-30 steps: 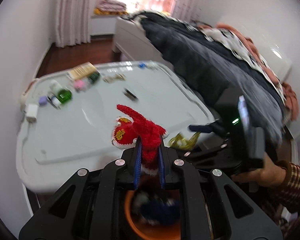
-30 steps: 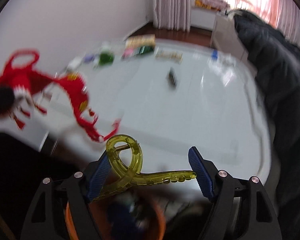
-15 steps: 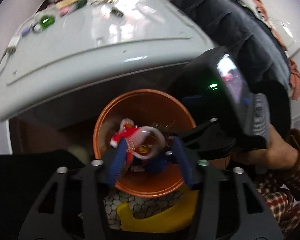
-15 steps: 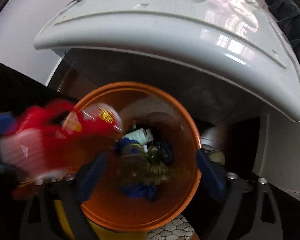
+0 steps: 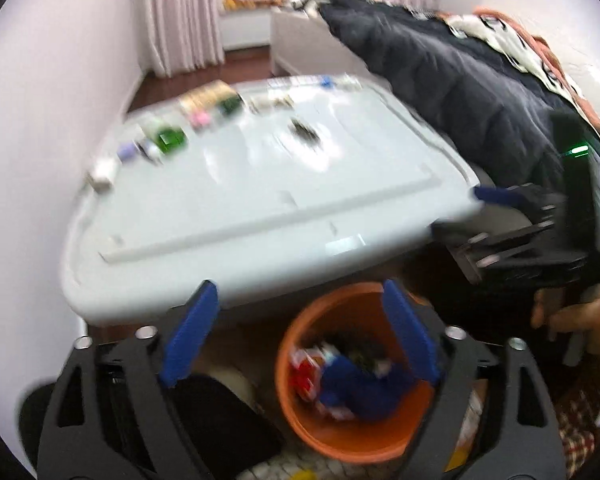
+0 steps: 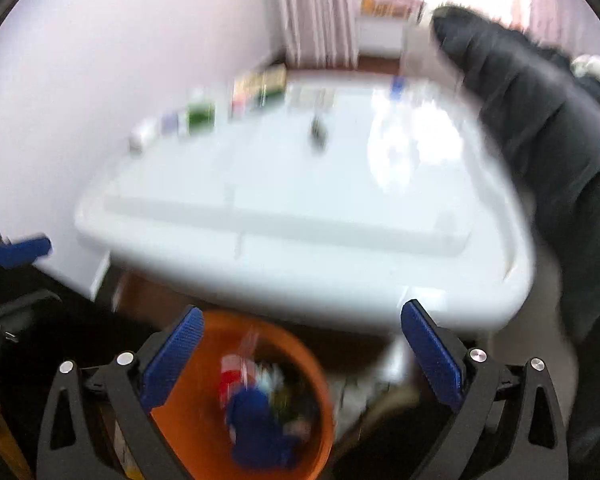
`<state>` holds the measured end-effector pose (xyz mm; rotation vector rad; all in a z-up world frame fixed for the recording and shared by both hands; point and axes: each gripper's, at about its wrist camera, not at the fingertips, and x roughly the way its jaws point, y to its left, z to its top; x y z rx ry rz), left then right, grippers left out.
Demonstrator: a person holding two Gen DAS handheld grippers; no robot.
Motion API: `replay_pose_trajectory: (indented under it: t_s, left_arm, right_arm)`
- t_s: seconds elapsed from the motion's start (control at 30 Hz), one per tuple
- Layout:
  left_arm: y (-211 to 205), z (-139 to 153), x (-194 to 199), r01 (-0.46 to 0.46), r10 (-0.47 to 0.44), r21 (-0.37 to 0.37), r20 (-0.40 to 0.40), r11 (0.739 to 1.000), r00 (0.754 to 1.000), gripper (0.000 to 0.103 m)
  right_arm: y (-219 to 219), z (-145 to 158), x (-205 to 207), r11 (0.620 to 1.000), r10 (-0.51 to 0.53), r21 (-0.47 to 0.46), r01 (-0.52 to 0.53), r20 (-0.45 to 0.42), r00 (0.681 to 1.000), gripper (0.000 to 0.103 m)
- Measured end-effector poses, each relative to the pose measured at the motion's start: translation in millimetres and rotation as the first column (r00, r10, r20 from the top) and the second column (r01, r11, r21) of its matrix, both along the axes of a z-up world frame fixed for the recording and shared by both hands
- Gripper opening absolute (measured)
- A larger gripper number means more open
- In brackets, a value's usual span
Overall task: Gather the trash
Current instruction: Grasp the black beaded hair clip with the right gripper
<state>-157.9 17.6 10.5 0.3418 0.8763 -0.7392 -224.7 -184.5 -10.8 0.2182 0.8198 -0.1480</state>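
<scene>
From my left wrist camera I look forward and steeply down along the fingers, over the near edge of the pale table (image 5: 260, 184); the orange bin (image 5: 340, 436) sits close below at six o'clock. My right wrist camera faces much the same way, with the table (image 6: 300, 208) ahead at twelve and the bin (image 6: 192, 420) near at seven o'clock. Both views share the table, the bin, the curtains and the dark bedding at two o'clock. Both are blurred.
</scene>
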Motion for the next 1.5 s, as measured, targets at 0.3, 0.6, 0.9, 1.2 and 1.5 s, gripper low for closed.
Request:
replay_pose_trajectory:
  t_s: [0.3,0.6,0.9,1.2,1.5]
  left_arm:
    - [-21.6,10.1,80.3,-0.096,0.097,-0.069,0.006,0.993,0.995,0.086]
    - [-12.6,-12.4,148.9,-0.239,0.227,-0.159,-0.090,0.958,0.970,0.086]
    - [-6.6,-15.1,155.3,-0.236,0.212,-0.181,-0.141,0.955,0.967,0.086]
    - [-3.4,-15.8,156.1,-0.239,0.209,-0.192,-0.163,0.952,0.964,0.086]
    - [-4.9,-19.1,155.7,-0.239,0.206,-0.188,-0.176,0.953,0.963,0.086]
  right_arm:
    - [-15.8,-9.2,118.2,0.987,0.027,-0.149,-0.054,-0.178,0.984,0.098]
    - [-12.1,-68.6,249.7,0.976,0.071,-0.182,-0.121,-0.259,0.963,0.098]
    - [-22.6,-86.9,293.1,0.986,0.057,-0.139,-0.096,-0.265,0.963,0.098]
    - [-34.5,-93.3,281.7,0.997,0.075,-0.016,-0.080,-0.210,0.975,0.084]
    - [-29.0,-80.8,270.1,0.987,0.126,0.121,-0.101,-0.224,0.967,0.021]
